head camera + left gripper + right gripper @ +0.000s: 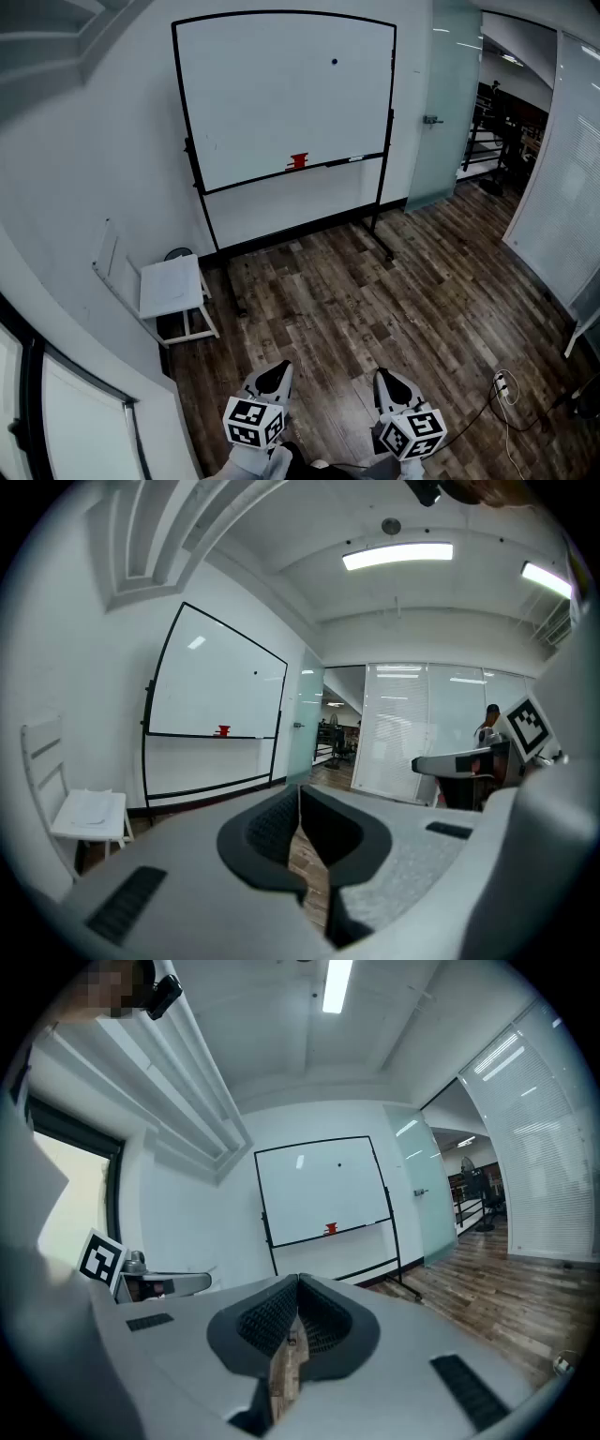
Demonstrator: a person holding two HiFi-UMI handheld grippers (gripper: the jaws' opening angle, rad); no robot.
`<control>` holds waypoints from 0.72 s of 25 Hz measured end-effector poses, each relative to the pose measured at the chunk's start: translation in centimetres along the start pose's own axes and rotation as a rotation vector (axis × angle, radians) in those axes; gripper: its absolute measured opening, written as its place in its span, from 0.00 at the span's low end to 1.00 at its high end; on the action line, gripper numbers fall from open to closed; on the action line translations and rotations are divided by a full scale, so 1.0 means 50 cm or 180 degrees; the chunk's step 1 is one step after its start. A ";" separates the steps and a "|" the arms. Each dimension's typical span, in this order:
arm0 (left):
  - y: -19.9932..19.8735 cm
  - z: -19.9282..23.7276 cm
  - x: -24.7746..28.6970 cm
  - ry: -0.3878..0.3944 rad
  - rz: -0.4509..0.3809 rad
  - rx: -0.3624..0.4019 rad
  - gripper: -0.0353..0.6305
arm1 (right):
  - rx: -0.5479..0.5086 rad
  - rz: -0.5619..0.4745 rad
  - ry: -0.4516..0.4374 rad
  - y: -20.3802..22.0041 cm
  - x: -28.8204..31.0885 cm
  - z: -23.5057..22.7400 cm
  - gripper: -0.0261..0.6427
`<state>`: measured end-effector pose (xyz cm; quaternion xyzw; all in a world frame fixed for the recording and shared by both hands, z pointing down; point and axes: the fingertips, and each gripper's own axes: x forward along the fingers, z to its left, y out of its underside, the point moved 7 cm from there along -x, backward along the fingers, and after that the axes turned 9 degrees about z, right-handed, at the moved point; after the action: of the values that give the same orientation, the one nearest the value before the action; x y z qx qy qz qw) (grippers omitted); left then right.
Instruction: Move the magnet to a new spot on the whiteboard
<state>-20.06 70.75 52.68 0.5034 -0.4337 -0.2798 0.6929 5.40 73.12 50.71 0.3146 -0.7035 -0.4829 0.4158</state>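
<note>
Left gripper (275, 375): jaws pressed together with nothing between them, held low and about level, at 6 o'clock in the head view.
Right gripper (389, 380): jaws likewise closed tip to tip and empty, only wooden floor (375, 300) showing through the slit behind them; it is just beside the left gripper, at that gripper's 3 o'clock.
Magnet (335, 62): a small dark dot in the upper right part of the whiteboard (272, 103), stuck to the board face and well apart from both grippers.
Bearing: from the left gripper the magnet lies a touch past 12 o'clock toward 1; from the right gripper, a touch short of 12 toward 11.
Nearer hand: I judge neither clearly nearer; the whole stretch of floor must be crossed first.
Long axis: the magnet looks round, so none can be told.
Board ledge: a red item (299, 161) stands on the tray at 6 o'clock of the magnet.
Beside the board: a white chair (171, 286) at the board's 8 o'clock.
Head view only: both grippers at once, with the floor between them and the board.
Left gripper view only: a person (490, 722) at 3 o'clock.
Right gripper view: the magnet (339, 1162) almost straight above its closed jaws.
</note>
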 end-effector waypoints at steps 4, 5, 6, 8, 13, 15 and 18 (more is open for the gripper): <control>0.007 -0.005 -0.035 -0.0052 -0.0032 0.0029 0.08 | 0.0016 -0.0027 0.0011 0.009 -0.024 0.011 0.08; 0.008 -0.006 -0.042 -0.0062 -0.0039 0.0034 0.08 | 0.0013 -0.0052 0.0002 0.009 -0.028 0.015 0.08; 0.009 -0.007 -0.049 -0.0069 -0.0042 0.0037 0.08 | 0.0005 -0.0079 -0.0012 0.008 -0.032 0.020 0.08; 0.010 -0.008 -0.061 -0.0085 -0.0043 0.0044 0.08 | -0.0016 -0.0116 -0.0041 0.006 -0.038 0.031 0.08; 0.014 -0.013 -0.082 -0.0151 -0.0068 0.0082 0.08 | -0.0017 -0.0105 -0.0057 0.011 -0.047 0.043 0.08; 0.017 -0.015 -0.088 -0.0184 -0.0059 0.0093 0.08 | -0.0007 -0.0097 -0.0068 0.013 -0.049 0.047 0.08; 0.026 -0.008 -0.098 -0.0199 -0.0049 0.0018 0.08 | -0.0015 -0.0095 -0.0099 0.015 -0.049 0.059 0.08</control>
<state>-22.04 75.40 52.29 0.4996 -0.4521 -0.2995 0.6755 3.87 76.67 50.18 0.3165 -0.7039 -0.4956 0.3983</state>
